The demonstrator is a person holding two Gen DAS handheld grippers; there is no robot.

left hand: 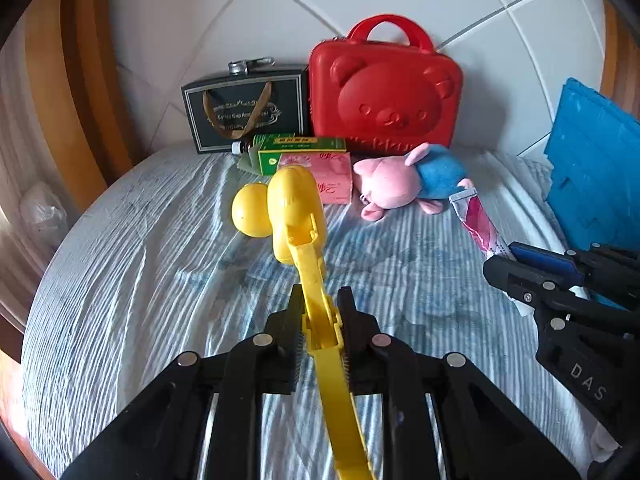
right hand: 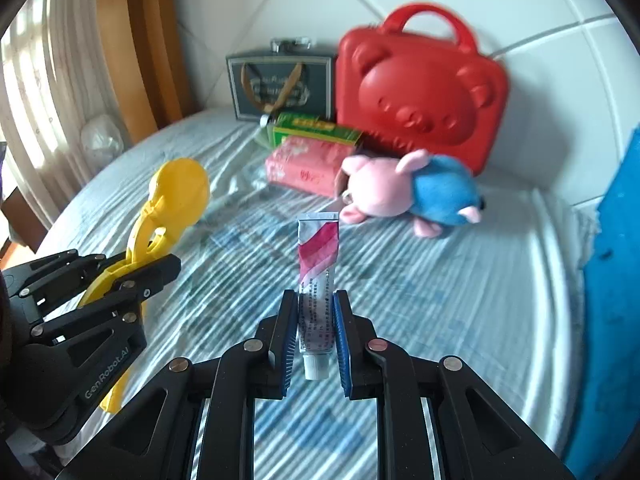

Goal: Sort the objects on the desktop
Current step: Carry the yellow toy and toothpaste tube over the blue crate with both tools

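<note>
At the far left a wooden bed frame (left hand: 86, 92) curves beside a curtain (right hand: 36, 92). The things lie on a bed covered with a blue-and-white striped sheet (left hand: 132, 248), backed by a white padded headboard (left hand: 248, 12).

The left claw (left hand: 318, 312) is clenched on the handles of a yellow ball-shaped scoop tongs (left hand: 296, 208), its black fingers (left hand: 288, 320) pressing the yellow stem from both sides. The tongs stand out ahead of the claw, lifted clear of the sheet, with the two round cups parted at the far end. In the right wrist view the same tool shows at the left, angled up from the left claw.

Behind the tongs, against the headboard, stands a dark gift box (left hand: 244, 110) with a ribbon handle. In front of it lie a small bottle (left hand: 240, 147), a green carton (left hand: 300, 148) and a pink carton (left hand: 332, 178), the pink one just in front of the green. To the right a red bear-face case (left hand: 384, 96) leans upright against the headboard. A pink-and-blue plush pig (left hand: 408, 180) lies on its side in front of the case.

The right claw (right hand: 316, 328) is clenched on a small ointment tube (right hand: 318, 264), white with red stripes. Its blue pads (right hand: 338, 332) grip the lower part of the tube near the cap, the cap toward the camera and the crimped end pointing away, held above the sheet. At the far right stands a blue board (left hand: 592, 168).
</note>
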